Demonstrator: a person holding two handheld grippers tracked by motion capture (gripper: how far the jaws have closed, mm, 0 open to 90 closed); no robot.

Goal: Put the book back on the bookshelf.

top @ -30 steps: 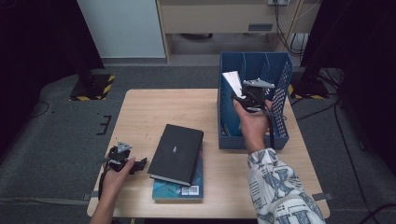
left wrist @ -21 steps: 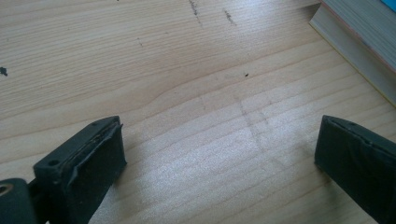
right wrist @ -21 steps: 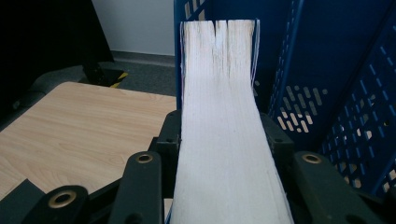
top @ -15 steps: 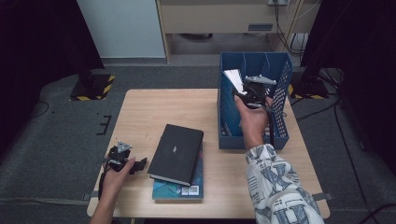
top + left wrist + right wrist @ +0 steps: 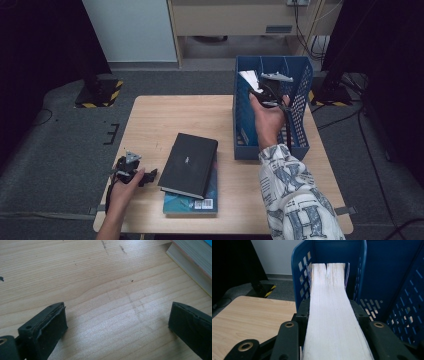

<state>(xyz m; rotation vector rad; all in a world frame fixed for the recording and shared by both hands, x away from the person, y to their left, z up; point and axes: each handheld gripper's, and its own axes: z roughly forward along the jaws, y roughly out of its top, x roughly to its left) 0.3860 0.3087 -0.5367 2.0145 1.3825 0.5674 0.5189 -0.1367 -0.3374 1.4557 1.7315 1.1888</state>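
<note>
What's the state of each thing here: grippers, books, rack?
Right gripper: shut on the white-paged book, over the rack.
White-paged book: page edges up, clamped between the fingers, entering the rack.
Blue rack: upright on the table.
Left gripper: open, holding nothing, low over the table.
Black book: closed, flat on the teal book.
Teal book: closed, flat on the table.

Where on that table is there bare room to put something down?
The far-left table, between the far edge and the black book, is bare. So is the strip right of the books, before the blue basket. The near-left is crowded by the left gripper.
</note>
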